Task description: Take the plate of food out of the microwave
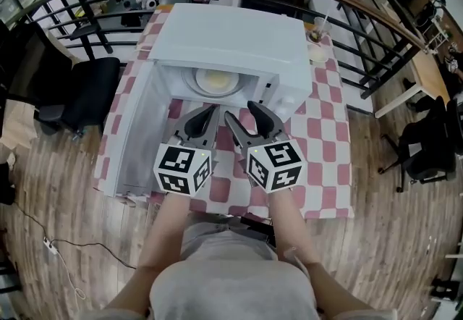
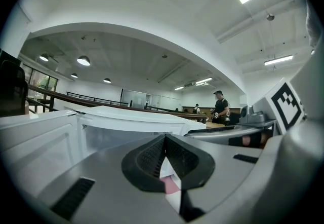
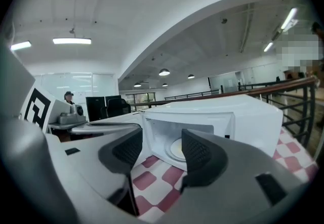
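Note:
A white microwave (image 1: 231, 40) stands on a table with its door (image 1: 134, 137) swung open to the left. Inside, on the turntable, sits a pale plate of food (image 1: 215, 82). Both grippers hover in front of the opening, side by side and short of it. My left gripper (image 1: 206, 117) is shut with nothing between its pads (image 2: 163, 142), and points at the door side of the cavity. My right gripper (image 1: 239, 110) is open and holds nothing. In the right gripper view the plate (image 3: 178, 148) shows between its spread jaws (image 3: 161, 149), deep in the microwave (image 3: 243, 116).
A red-and-white checked cloth (image 1: 325, 145) covers the table. A cup with a straw (image 1: 316, 32) stands at the microwave's rear right. A curved railing (image 1: 362, 0) runs behind the table and a black chair (image 1: 87, 94) sits to its left. A person (image 2: 219, 106) stands far off.

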{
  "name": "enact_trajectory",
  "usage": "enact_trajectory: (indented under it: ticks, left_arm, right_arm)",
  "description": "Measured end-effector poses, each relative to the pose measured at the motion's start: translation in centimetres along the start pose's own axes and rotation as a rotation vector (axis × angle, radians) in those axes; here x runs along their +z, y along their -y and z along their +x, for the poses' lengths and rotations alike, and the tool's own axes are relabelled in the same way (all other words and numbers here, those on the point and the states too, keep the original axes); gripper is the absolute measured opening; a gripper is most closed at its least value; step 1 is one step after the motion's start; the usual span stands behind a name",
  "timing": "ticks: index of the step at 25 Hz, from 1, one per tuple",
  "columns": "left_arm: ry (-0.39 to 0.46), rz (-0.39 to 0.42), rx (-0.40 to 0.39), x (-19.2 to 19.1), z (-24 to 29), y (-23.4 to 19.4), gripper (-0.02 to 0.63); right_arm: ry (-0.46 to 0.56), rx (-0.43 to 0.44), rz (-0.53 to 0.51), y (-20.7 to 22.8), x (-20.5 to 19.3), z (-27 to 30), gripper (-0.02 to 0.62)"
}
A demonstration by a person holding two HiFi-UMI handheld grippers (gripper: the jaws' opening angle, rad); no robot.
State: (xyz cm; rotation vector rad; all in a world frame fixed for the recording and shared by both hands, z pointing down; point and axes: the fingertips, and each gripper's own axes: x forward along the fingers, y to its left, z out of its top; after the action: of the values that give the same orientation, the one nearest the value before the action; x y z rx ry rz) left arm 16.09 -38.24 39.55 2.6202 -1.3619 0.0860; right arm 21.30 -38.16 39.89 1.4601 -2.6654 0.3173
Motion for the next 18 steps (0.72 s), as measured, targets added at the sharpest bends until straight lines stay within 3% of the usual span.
enact_trajectory:
  ticks: [5, 13, 18]
  left_arm:
    - [-0.012, 0.042, -0.011, -0.6, -0.2, -0.4, 0.003]
    - [-0.023, 0.025, 0.009, -1.8, 0.9, -3.0, 0.004]
    - [-0.042, 0.012, 0.01, -2.6, 2.2, -4.7, 0.003]
  right_arm:
    - [-0.012, -0.044, 0.125, 1.4, -2.1, 1.6, 0.284]
    - [-0.089, -0.141, 0.336, 3.0, -5.5, 5.2, 0.29]
    - [-0.107, -0.222, 0.536, 4.7, -8.0, 7.3, 0.29]
